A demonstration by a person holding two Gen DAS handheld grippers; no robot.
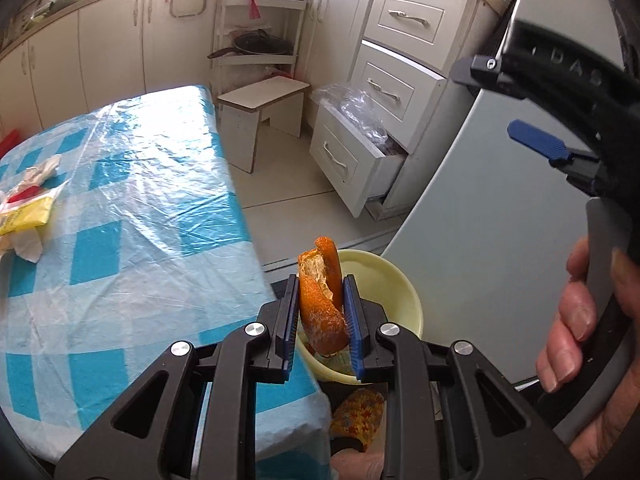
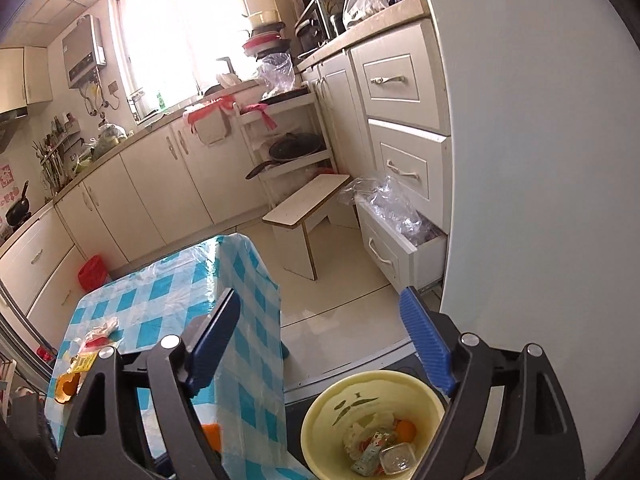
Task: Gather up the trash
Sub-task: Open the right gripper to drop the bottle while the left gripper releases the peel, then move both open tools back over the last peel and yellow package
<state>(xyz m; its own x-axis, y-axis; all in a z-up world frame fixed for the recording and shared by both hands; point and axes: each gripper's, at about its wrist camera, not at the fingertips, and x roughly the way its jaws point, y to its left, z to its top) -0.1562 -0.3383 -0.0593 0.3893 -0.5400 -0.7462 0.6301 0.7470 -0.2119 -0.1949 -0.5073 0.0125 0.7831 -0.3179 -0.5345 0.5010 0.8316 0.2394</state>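
Left gripper (image 1: 325, 316) fingers clamped on peel (image 1: 322, 300), bin (image 1: 400, 280) just beyond; we centre over it before letting go. Right gripper (image 2: 320, 344) fingers released, empty, above bin

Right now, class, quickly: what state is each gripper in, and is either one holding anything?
Left gripper: shut on a curled piece of orange peel, above the pale yellow plastic bin.
Right gripper: open, holding nothing.
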